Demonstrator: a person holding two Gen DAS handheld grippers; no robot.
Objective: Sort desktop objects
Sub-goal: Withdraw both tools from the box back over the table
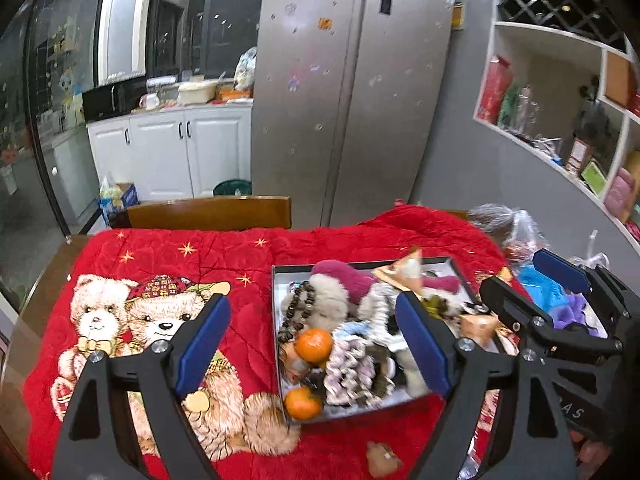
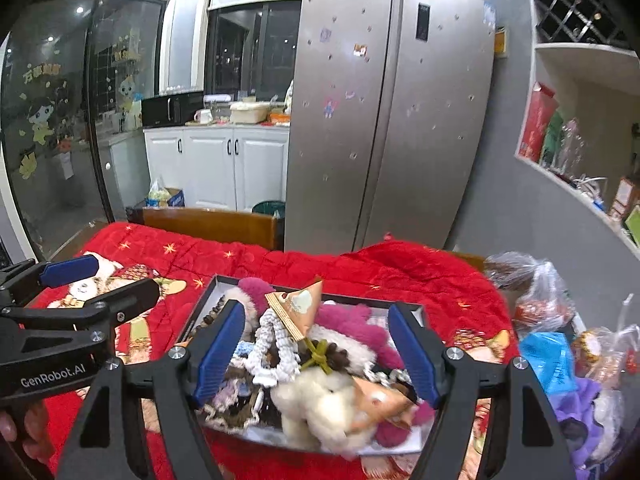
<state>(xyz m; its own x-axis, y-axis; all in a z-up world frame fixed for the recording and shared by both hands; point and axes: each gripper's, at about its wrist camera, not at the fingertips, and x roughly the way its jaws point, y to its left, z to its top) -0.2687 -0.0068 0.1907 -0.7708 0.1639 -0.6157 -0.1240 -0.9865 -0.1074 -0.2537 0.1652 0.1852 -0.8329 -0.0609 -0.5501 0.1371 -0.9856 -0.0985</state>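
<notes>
A shallow dark-rimmed box (image 1: 276,320) (image 2: 200,300) sits on the red bear blanket (image 1: 240,252), heaped with plush toys, a white plush (image 2: 316,404), bead strings (image 1: 298,312), knitted cords, paper cones (image 2: 300,308) and two oranges (image 1: 314,345) (image 1: 303,403). My left gripper (image 1: 316,344) is open above the box's left part, holding nothing. My right gripper (image 2: 316,344) is open above the box's pile, holding nothing; it also shows in the left wrist view (image 1: 532,280). A small brown item (image 1: 382,460) lies on the blanket in front of the box.
Plastic bags with blue and purple items (image 2: 560,364) crowd the table's right end. A wooden chair back (image 1: 208,212) stands behind the table. A steel fridge (image 1: 352,100), white cabinets and wall shelves (image 1: 560,100) lie beyond.
</notes>
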